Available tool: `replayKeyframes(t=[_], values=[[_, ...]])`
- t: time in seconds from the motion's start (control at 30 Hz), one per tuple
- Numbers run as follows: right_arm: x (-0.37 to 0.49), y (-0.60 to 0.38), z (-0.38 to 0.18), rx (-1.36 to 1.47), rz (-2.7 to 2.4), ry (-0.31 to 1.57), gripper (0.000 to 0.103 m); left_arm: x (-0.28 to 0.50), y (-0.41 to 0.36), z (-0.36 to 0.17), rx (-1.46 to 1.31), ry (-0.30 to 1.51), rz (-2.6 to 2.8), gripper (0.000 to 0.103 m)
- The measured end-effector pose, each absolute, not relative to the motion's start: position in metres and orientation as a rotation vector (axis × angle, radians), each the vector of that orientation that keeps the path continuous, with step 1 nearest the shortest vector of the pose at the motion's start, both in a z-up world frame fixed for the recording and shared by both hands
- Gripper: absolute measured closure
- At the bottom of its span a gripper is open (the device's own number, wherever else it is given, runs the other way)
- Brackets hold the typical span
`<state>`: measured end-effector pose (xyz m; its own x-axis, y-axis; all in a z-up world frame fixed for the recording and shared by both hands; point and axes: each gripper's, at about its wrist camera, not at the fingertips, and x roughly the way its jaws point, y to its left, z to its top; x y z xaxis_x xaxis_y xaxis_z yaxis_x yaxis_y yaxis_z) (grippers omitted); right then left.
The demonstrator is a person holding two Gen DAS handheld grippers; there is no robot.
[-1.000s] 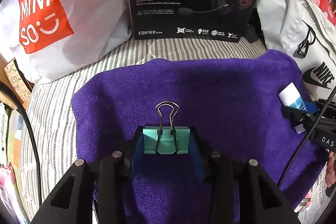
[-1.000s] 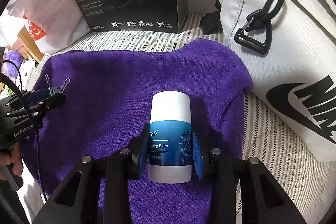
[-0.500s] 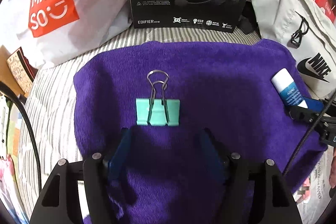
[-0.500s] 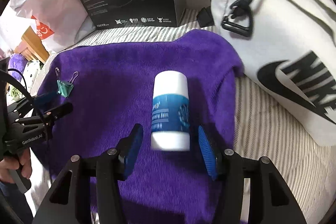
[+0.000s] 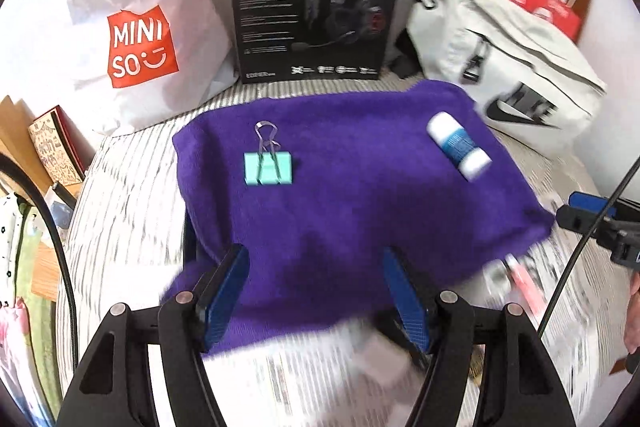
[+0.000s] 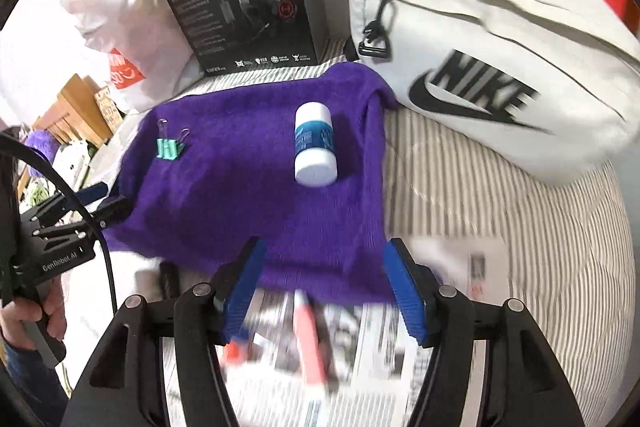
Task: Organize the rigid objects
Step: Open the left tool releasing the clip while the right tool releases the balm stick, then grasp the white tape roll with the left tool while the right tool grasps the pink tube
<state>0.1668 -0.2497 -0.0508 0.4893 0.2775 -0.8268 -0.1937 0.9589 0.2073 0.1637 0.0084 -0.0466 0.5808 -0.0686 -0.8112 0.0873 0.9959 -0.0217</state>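
**Asker:** So what has just changed?

**Describer:** Both tools have let go. The left tool (image 5: 314, 297) stands released, nothing between its blue pads; a second ago those pads clasped the mint-green metal binder clip (image 5: 268, 167), which now lies ahead of it, slightly left, on the purple terry towel (image 5: 360, 211). The right tool (image 6: 324, 291) has just been opening too, and its jaws are empty. The white cylindrical balm stick with a blue label (image 6: 314, 147) it held now lies on its side ahead of it, well clear of the pads.

**Asker:** Where are the two things relative to each other?

**Describer:** Well apart on the towel, clip towards the left tool, balm towards the right. Both tools have drawn back over the towel's near edge.

**Asker:** Meaning for the task?

**Describer:** Likely both placements are finished. A blurred pink pen-like object (image 6: 308, 339) lies on printed paper between the right tool's jaws, possibly the next pick.
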Motion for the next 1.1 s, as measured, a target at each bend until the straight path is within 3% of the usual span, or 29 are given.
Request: replayKeyframes(t=[0.23, 0.53, 0.73, 0.8, 0.93, 1.0, 1.1], values=[[0.107, -0.261, -0.049, 0.137, 0.272, 1.002, 0.040, 0.114, 0.001, -0.061, 0.027, 0.958, -0.177, 0.036], [0.068, -0.263, -0.072, 0.155, 0.251, 1.035, 0.040, 0.109, -0.003, -0.094, 0.088, 0.997, -0.216, 0.036], [0.065, -0.266, -0.084, 0.146, 0.236, 1.049, 0.040, 0.116, -0.014, -0.098, 0.142, 0.984, -0.279, 0.046], [0.066, -0.267, -0.087, 0.152, 0.234, 1.050, 0.040, 0.118, -0.019, -0.101, 0.171, 0.989, -0.294, 0.055], [0.066, -0.270, -0.094, 0.158, 0.231, 1.057, 0.040, 0.119, -0.022, -0.101, 0.179, 0.977, -0.326, 0.058], [0.067, -0.271, -0.099, 0.166, 0.227, 1.069, 0.040, 0.118, -0.021, -0.100, 0.171, 0.969, -0.346, 0.067], [0.068, -0.273, -0.105, 0.176, 0.222, 1.087, 0.040, 0.118, -0.019, -0.100, 0.157, 0.971, -0.352, 0.068]])
